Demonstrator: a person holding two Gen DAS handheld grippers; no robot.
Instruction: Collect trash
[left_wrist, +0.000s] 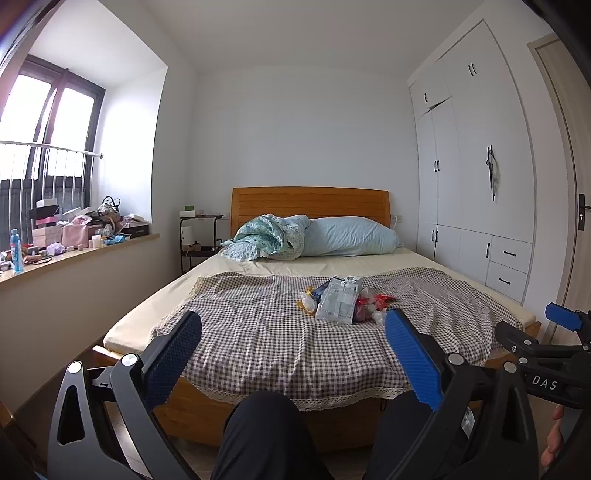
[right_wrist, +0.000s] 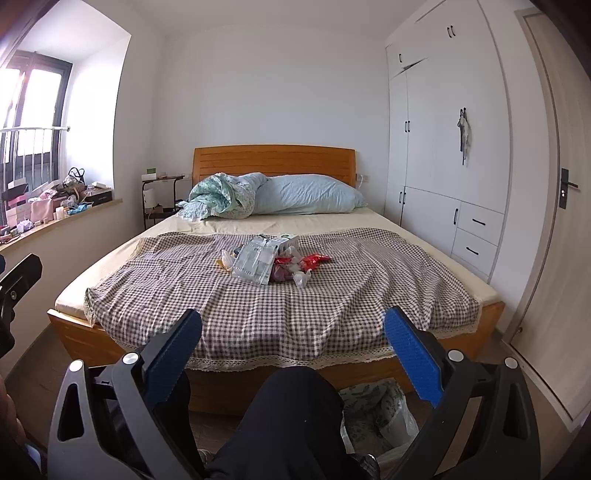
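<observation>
A pile of trash (left_wrist: 341, 302) lies in the middle of a checkered cloth (left_wrist: 258, 332) on the bed: a clear plastic package (left_wrist: 338, 304), red wrappers (left_wrist: 384, 298), a yellow scrap (left_wrist: 306, 302) and crumpled white bits. It also shows in the right wrist view (right_wrist: 269, 264). My left gripper (left_wrist: 293, 321) is open and empty, held before the foot of the bed, well short of the pile. My right gripper (right_wrist: 293, 321) is open and empty too, further back. A bin lined with a clear plastic bag (right_wrist: 380, 413) stands on the floor at the bed's foot, lower right.
The wooden bed (right_wrist: 273, 158) carries a blue pillow (right_wrist: 306, 195) and a bunched quilt (right_wrist: 218, 197). White wardrobes (right_wrist: 443, 147) and a door (right_wrist: 546, 221) line the right. A cluttered window sill (left_wrist: 74, 236) runs along the left. The person's dark-trousered knee (right_wrist: 295, 406) is low in front.
</observation>
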